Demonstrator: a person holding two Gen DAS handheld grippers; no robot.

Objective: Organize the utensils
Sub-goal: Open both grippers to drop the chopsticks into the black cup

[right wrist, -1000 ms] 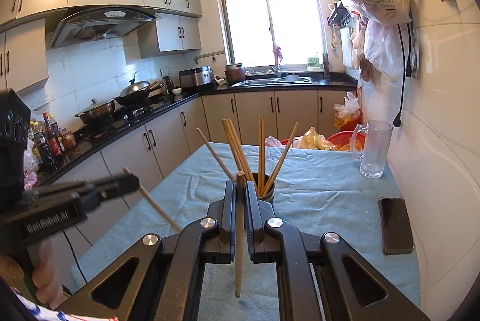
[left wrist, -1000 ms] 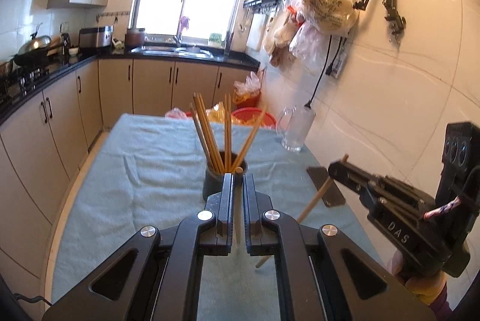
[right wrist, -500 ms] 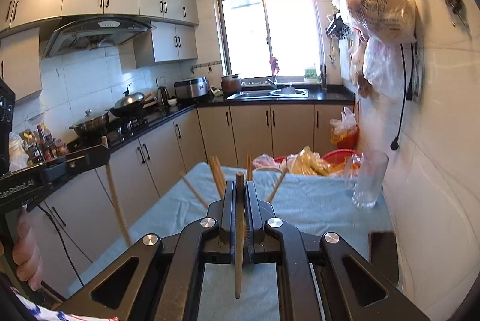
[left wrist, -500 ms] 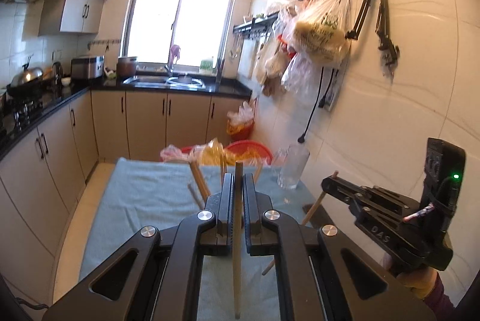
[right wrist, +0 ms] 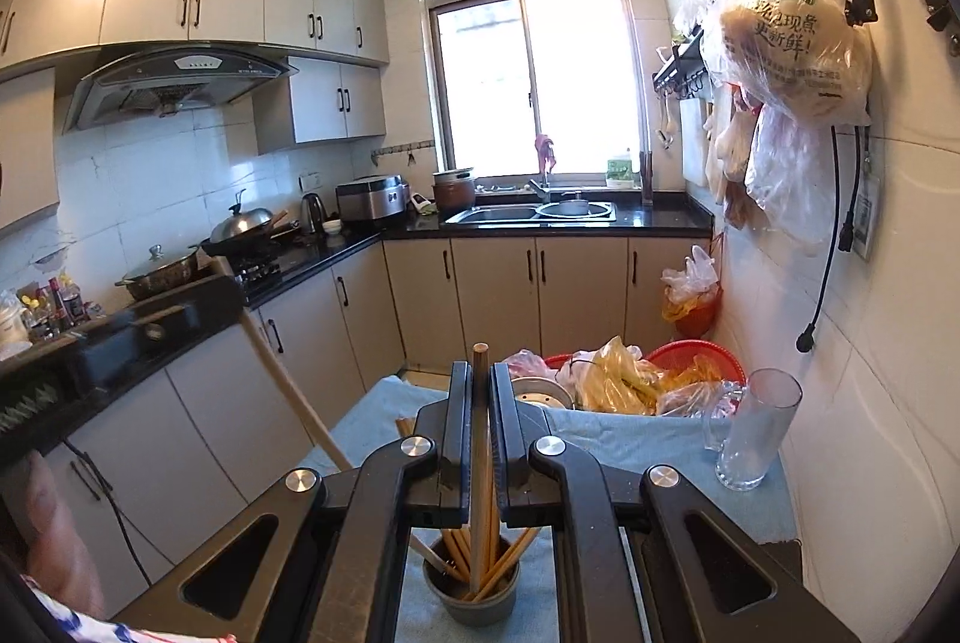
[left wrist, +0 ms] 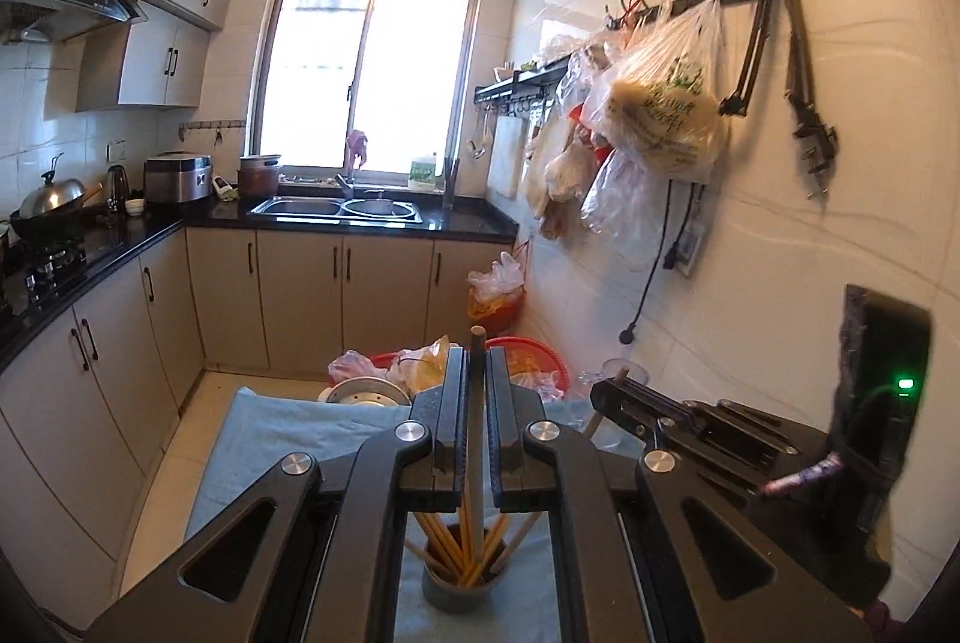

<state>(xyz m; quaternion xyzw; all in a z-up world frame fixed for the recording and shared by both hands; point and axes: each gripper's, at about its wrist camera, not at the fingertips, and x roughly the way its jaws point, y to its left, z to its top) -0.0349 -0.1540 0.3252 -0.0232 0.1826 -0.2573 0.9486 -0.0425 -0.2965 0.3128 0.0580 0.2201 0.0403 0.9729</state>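
A dark round holder cup (left wrist: 459, 592) with several wooden chopsticks stands on the blue cloth (left wrist: 258, 439), just below both grippers; it also shows in the right wrist view (right wrist: 477, 598). My left gripper (left wrist: 474, 373) is shut on one wooden chopstick (left wrist: 475, 463), held upright with its lower end over the cup. My right gripper (right wrist: 478, 379) is shut on another chopstick (right wrist: 480, 463), upright, its lower end inside the cup. The right gripper shows in the left wrist view (left wrist: 690, 421), the left one in the right wrist view (right wrist: 120, 337).
A clear glass mug (right wrist: 756, 430) stands at the cloth's right side near the tiled wall. Red baskets with plastic bags (right wrist: 636, 379) sit at the table's far end. Kitchen cabinets (right wrist: 180, 403) run along the left. Bags hang from wall hooks (left wrist: 660, 114).
Both grippers rose and came over the cup, tilting their chopsticks upright; the cup, once ahead of the fingers, now sits beneath them, with the right chopstick's tip lowered into it.
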